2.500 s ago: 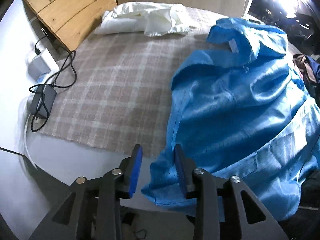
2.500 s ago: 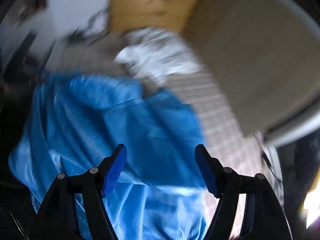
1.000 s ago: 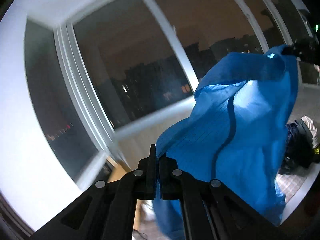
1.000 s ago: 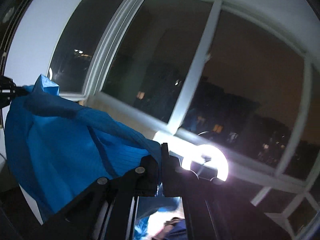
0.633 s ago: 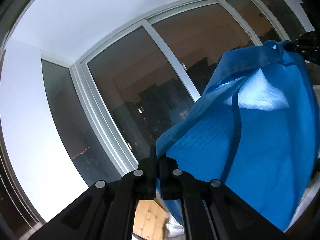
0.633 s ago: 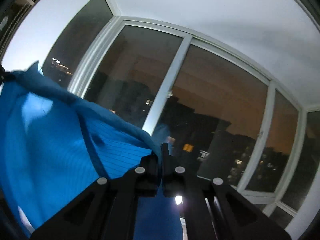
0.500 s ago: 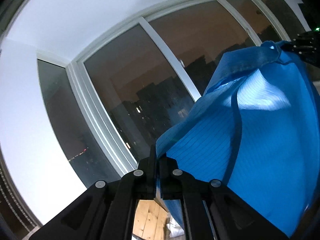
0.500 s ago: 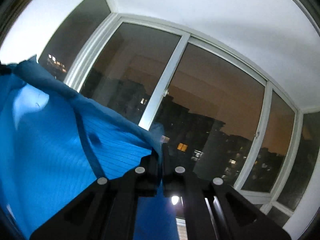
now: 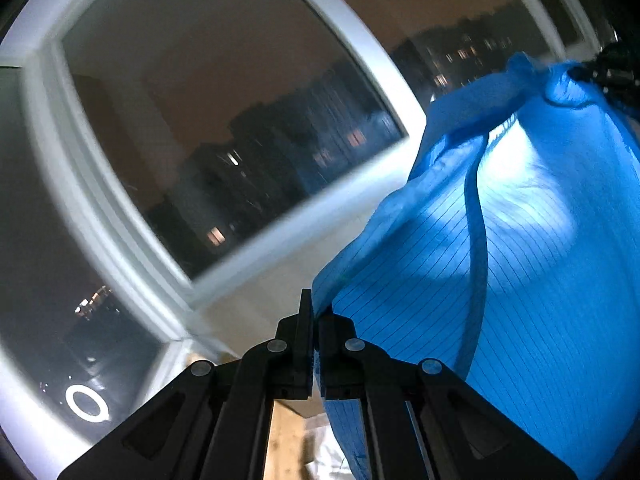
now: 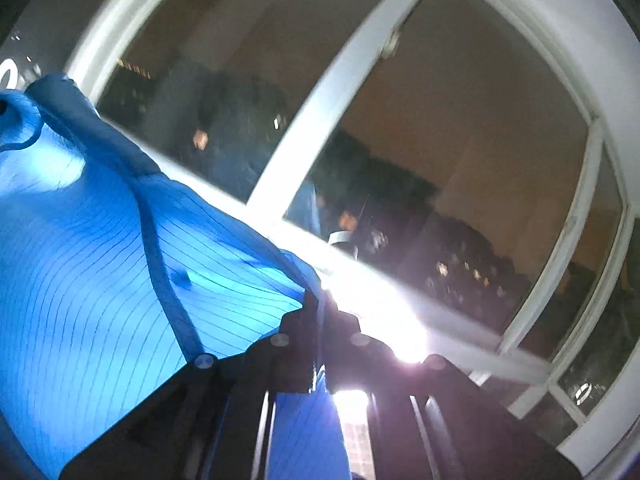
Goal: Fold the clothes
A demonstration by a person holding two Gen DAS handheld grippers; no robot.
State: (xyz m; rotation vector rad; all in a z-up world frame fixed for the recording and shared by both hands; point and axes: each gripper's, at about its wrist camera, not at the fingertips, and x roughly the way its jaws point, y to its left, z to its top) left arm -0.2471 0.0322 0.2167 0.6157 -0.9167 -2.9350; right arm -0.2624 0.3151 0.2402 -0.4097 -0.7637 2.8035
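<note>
With each black two-finger gripper, left (image 9: pixel 314 320) and right (image 10: pixel 322 312), clamped tight on an upper edge, the thin pinstriped blue garment (image 9: pixel 520 280) hangs spread in the air before the dark window (image 9: pixel 224 128), likely so it drapes flat for folding.
</note>
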